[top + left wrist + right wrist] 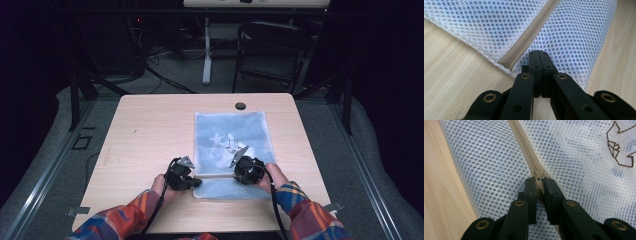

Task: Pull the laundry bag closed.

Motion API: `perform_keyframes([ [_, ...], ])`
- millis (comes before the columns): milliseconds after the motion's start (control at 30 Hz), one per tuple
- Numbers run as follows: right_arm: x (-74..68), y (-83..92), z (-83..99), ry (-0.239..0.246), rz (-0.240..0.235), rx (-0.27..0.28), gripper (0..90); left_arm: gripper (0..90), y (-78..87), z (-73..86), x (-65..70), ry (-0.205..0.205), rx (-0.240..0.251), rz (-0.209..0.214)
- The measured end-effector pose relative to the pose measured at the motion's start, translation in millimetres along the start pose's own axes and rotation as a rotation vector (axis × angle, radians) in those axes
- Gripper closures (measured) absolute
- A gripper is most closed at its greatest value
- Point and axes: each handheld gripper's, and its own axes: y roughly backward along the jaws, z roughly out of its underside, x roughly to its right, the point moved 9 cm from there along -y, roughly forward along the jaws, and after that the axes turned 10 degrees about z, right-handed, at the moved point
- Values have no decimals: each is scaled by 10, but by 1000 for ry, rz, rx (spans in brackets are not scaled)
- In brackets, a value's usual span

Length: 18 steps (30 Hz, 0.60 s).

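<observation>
A white mesh bag [230,135] with something blue inside lies flat on the wooden table [150,130]. A beige zipper [529,37] runs across its near end. My left gripper [196,182] is at the bag's near left corner, beside the zipper's end. Its jaws [539,53] are pressed together on the mesh there. My right gripper [239,172] sits over the zipper farther right. It [539,182] is shut on the small zipper pull [538,177], with the zipper [524,142] running on ahead of it. A brown stitched motif [619,147] marks the mesh nearby.
A small black round cap [240,106] sits in the table's far edge. Beyond the table stand a dark folding chair [270,50] and a white desk leg [207,50]. Bare wood lies left of the bag.
</observation>
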Motion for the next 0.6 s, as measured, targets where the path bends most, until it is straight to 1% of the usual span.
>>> perform_keyframes([
  [167,24,18,36,-6,4,-2,822,900,0,0,1,1,0,-1],
  [200,23,23,40,-14,1,0,822,900,0,0,0,0,0,0],
  [300,45,33,64,-8,11,-10,822,900,0,0,0,0,0,-1],
  [333,53,36,80,-19,9,-7,822,900,0,0,0,0,0,0],
  [567,100,61,145,-34,17,-9,822,900,0,0,0,0,-1,-1],
  [600,121,73,176,-40,23,-16,822,900,1,0,0,0,-1,-1],
])
